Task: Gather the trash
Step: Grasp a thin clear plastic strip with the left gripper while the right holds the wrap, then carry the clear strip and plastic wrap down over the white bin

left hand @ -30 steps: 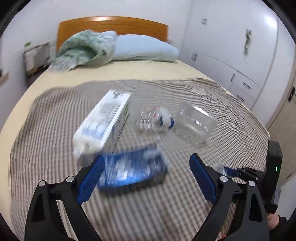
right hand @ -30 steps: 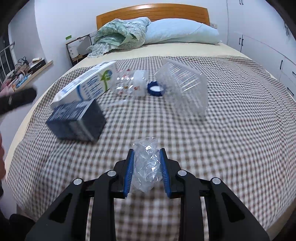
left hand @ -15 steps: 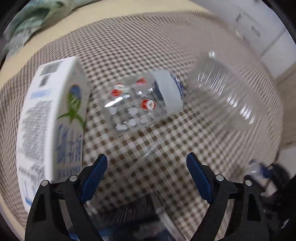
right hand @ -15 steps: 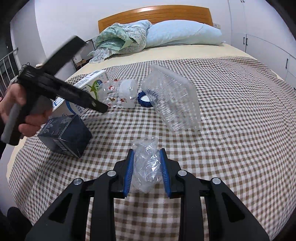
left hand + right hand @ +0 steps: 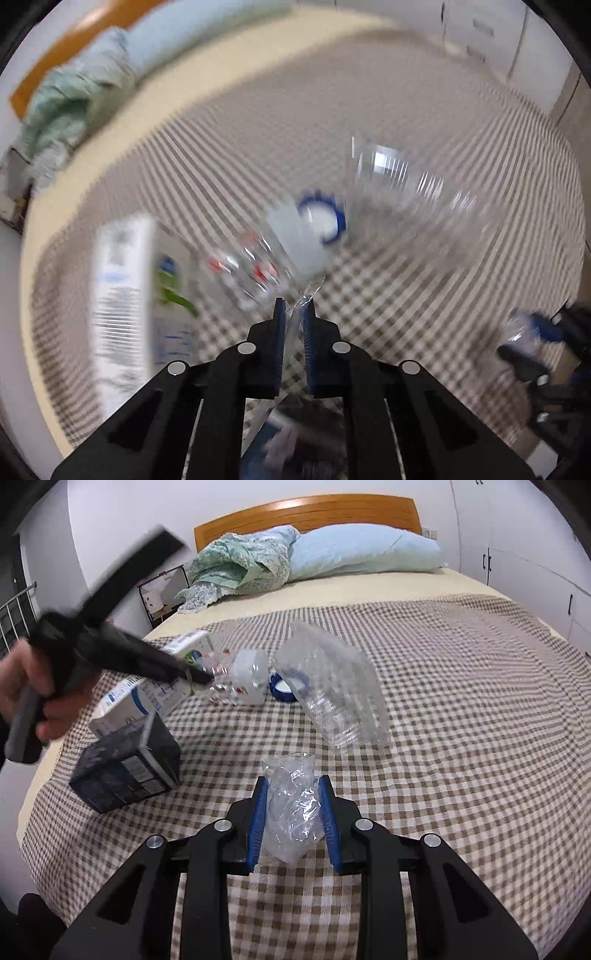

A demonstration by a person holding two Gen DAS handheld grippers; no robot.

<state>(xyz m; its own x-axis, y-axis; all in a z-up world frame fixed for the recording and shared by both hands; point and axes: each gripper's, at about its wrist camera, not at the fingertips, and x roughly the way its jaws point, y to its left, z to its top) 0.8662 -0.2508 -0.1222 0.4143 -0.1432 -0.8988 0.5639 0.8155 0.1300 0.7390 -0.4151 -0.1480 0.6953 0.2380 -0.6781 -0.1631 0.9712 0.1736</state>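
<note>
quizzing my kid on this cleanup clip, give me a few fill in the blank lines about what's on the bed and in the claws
The right claw is shut on a crumpled clear plastic ____.
The trash lies on a brown and white ____ blanket.
The ring-shaped cap beside the clear container is ____ in colour.
The left claw is closing on a thin strip of clear ____.

Missing words: bag; checked; blue; plastic

Checked blanket (image 5: 461, 716), blue pillow (image 5: 362, 550), wooden headboard (image 5: 314, 511)
</note>
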